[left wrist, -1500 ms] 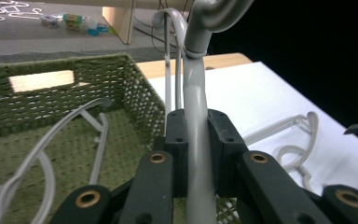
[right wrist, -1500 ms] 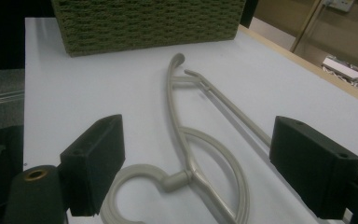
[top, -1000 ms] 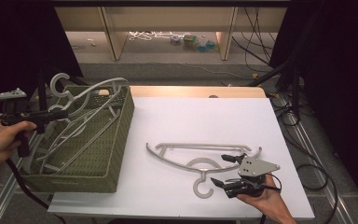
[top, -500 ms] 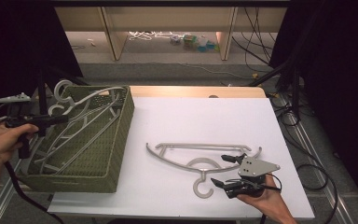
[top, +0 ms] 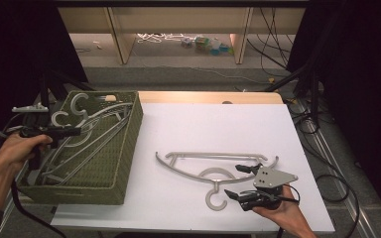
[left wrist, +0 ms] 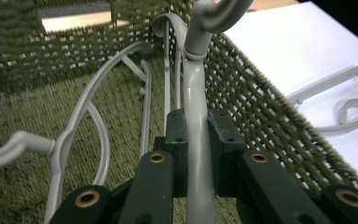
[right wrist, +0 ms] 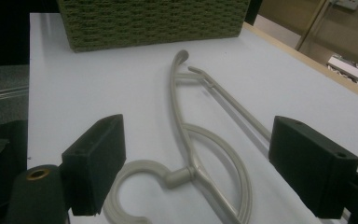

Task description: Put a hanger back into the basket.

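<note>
Held hanger [left wrist: 196, 140]: hook cut off by top edge of left gripper view; lower shaft hidden betw. the fingers [left wrist: 223, 149] and runs out at bottom edge.

Basket [top: 124, 148]: near wall hides lower parts of the hangers inside, high view. Exact no. of hangers in the tangle cannot be told.

Desk hanger [right wrist: 191, 154]: in right gripper view, lower arm cut off by bottom edge. In high view, right end partly hidden behind right gripper [top: 243, 181].

Items on floor [top: 208, 44] past the desk [top: 203, 124]: too small to identify.

Right gripper view, left side: dark, blurred; contents cannot be told.
</note>
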